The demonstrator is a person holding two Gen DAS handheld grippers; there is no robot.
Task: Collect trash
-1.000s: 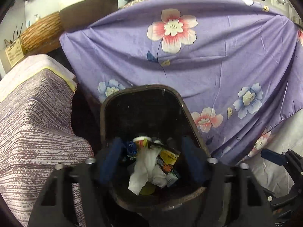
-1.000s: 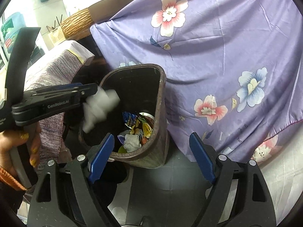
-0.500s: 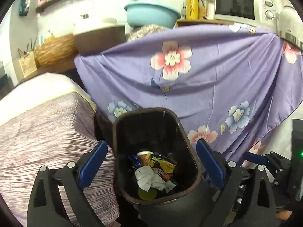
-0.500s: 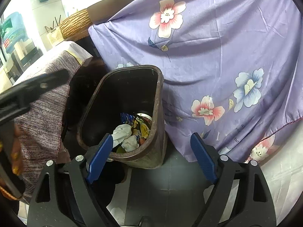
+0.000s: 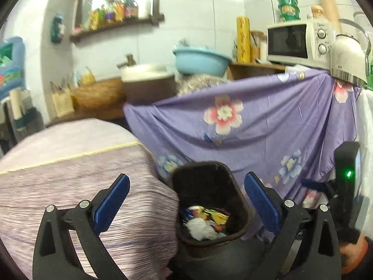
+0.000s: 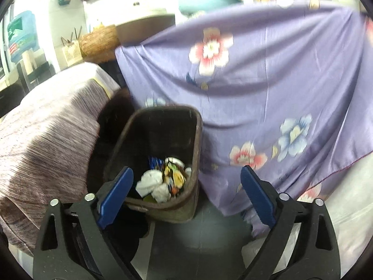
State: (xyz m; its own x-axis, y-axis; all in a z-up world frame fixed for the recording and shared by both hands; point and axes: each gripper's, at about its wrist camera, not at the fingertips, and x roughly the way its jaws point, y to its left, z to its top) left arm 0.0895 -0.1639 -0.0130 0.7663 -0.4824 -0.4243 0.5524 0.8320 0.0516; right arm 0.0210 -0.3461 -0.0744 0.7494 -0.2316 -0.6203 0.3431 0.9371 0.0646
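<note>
A dark brown trash bin (image 5: 233, 177) stands on the floor; it also shows in the right wrist view (image 6: 197, 140). Inside lie crumpled white tissue (image 5: 200, 229), colourful wrappers (image 5: 216, 215) and a cup; the tissue (image 6: 153, 182) and wrappers (image 6: 173, 173) show in the right wrist view too. My left gripper (image 5: 186, 196) is open and empty, high above the bin. My right gripper (image 6: 186, 189) is open and empty, above the bin's near rim. Part of the right gripper (image 5: 345, 186) shows at the right edge of the left wrist view.
A purple floral cloth (image 5: 268, 130) hangs behind the bin. A striped purple-covered surface (image 5: 70, 175) lies to the left. A counter behind holds a microwave (image 5: 300, 43), kettle (image 5: 347, 63), blue basin (image 5: 200, 60) and woven basket (image 5: 98, 95). Dark floor (image 6: 198, 245) lies in front.
The white tissue dropped from my left gripper into the bin. My left gripper opened wide and rose up and back. My right gripper pulled back slightly.
</note>
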